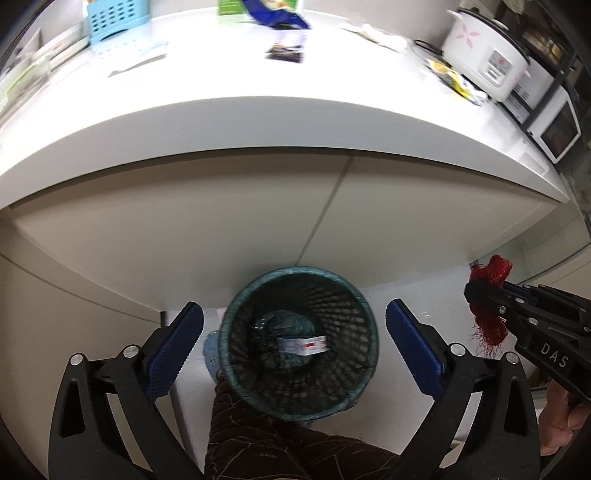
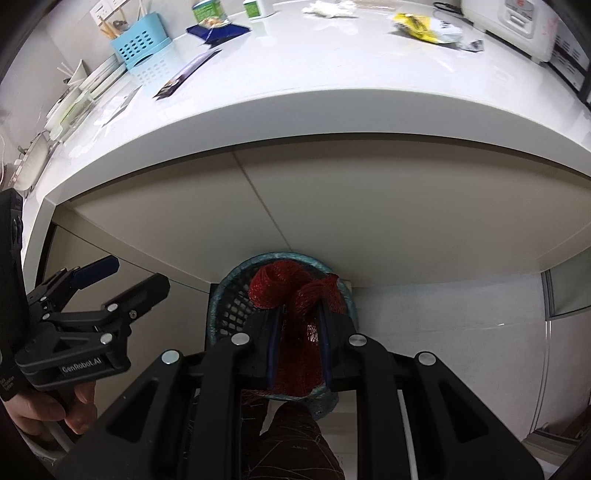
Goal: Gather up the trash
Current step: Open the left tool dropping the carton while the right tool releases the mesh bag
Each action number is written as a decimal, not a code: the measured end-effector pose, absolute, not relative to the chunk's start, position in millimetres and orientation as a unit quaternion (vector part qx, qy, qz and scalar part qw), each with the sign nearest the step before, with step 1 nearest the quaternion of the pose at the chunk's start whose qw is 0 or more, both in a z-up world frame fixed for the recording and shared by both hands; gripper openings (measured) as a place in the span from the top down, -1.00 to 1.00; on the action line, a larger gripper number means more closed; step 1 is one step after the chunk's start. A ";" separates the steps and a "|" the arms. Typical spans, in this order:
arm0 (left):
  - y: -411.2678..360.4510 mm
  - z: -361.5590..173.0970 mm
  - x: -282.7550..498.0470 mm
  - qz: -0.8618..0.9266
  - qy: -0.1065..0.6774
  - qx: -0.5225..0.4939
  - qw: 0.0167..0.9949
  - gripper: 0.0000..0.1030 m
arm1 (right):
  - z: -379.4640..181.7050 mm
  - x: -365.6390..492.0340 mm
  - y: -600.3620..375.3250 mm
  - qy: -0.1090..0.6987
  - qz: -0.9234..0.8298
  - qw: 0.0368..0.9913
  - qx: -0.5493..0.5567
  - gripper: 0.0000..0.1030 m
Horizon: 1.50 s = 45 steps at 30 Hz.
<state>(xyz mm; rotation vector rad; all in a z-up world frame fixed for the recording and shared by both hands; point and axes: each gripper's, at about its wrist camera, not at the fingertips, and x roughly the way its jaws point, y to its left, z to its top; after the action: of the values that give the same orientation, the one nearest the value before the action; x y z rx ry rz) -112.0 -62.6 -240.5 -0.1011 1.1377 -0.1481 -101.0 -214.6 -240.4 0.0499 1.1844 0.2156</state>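
Between right tool [image 2: 297,343] pads, red netting [image 2: 291,291]

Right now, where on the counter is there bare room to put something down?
The front strip of the counter is bare, between the dark leaflet and the yellow wrapper. It is crowded at the back by the blue basket and rice cooker.

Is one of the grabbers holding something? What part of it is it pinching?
Yes. The right gripper pinches the red mesh netting around its middle, both ends sticking out. The left gripper is open and holds nothing.
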 end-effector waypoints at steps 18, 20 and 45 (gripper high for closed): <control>-5.6 -243.6 -117.5 -0.016 0.538 -0.072 0.840 -0.89 | -285.6 -86.9 -174.0 0.578 0.132 0.805 0.000 0.64; -3.2 -243.6 -118.1 -0.015 0.537 -0.071 0.840 -0.89 | -290.9 -87.2 -171.7 0.581 0.131 0.803 -0.001 0.62; 12.3 -253.2 -124.1 -0.012 0.544 -0.078 0.836 -0.89 | -321.8 -92.4 -157.6 0.601 0.120 0.790 -0.013 0.04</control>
<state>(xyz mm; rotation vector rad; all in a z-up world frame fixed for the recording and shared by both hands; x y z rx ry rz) -124.1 12.3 -253.2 -0.1643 1.1516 -0.0252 -92.4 -157.6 -321.8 -0.0277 1.2938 0.2577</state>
